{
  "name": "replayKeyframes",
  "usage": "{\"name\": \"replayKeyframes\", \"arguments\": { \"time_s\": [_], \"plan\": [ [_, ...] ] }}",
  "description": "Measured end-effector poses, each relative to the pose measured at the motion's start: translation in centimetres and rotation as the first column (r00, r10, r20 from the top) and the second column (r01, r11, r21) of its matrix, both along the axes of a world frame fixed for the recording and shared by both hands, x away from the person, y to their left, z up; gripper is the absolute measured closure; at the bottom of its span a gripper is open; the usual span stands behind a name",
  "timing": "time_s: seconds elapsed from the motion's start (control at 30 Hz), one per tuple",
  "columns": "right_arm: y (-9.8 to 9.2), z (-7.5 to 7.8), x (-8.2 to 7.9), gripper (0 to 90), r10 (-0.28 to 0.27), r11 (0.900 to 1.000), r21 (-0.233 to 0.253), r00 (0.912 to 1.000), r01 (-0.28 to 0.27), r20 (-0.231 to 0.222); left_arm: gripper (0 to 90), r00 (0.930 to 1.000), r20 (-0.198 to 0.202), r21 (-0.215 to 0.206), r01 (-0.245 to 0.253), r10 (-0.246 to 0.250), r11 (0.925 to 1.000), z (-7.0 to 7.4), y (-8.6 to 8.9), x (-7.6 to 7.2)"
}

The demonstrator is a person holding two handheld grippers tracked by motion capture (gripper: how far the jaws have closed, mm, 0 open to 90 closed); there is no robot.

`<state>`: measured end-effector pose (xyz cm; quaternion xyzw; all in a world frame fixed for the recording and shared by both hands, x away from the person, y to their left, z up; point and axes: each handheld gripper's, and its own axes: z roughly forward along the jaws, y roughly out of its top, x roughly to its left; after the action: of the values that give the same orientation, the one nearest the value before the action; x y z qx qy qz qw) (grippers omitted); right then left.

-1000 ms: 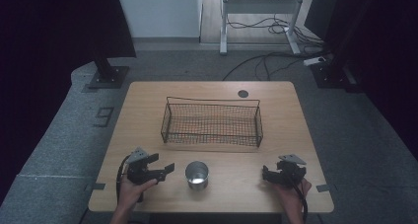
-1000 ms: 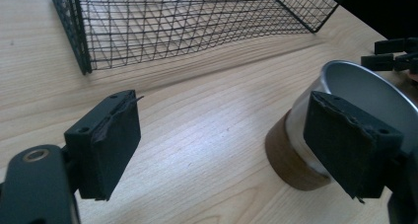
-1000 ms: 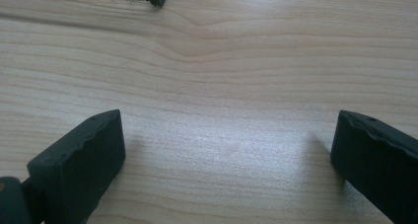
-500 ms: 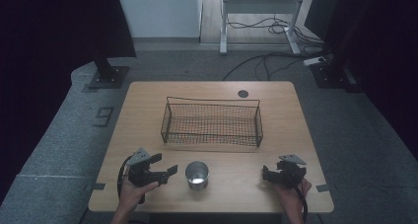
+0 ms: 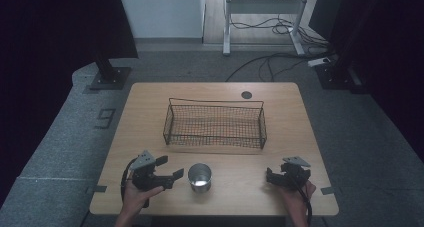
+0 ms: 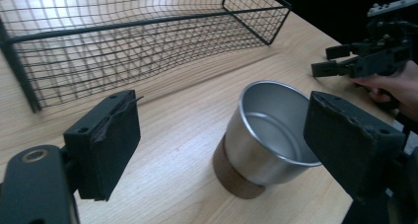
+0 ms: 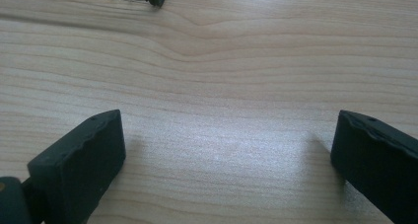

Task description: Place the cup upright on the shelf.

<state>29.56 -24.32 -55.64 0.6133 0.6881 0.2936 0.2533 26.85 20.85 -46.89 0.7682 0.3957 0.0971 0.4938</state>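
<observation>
Left claw (image 5: 171, 168) I hold spread apart just beside the steel cup (image 5: 200, 177) at the surface's near edge, not yet gripping, while my right claw (image 5: 272, 176) waits apart near the near-right corner, so nothing sits in the wire basket (image 5: 215, 123) yet.

Your left gripper's (image 6: 222, 155) near pad hides part of the cup's (image 6: 266, 135) rim. The basket (image 6: 138, 41) runs off the frame's top and left edges.
</observation>
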Motion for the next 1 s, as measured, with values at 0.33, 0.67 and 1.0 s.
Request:
{"name": "replayKeyframes", "arguments": {
  "time_s": [0.33,0.67,1.0],
  "plan": [
    [0.0,0.0,0.0,0.1,0.000,1.000,0.000,1.0000,0.000,0.000,14.0,0.9996,-0.008,0.016,0.025,-0.025,0.9995,-0.1,-1.1,-0.2],
    [0.0,0.0,0.0,0.1,-0.001,1.000,0.000,1.0000,0.001,0.000,11.0,0.9983,-0.016,0.058,0.056,-0.055,0.9967,-0.8,-3.0,-0.3],
    [0.0,0.0,0.0,0.1,-0.001,1.000,0.000,1.0000,0.001,0.000,3.5,0.9962,-0.030,0.100,0.084,-0.082,0.9914,-1.7,-4.8,-0.3]
  ]
}}
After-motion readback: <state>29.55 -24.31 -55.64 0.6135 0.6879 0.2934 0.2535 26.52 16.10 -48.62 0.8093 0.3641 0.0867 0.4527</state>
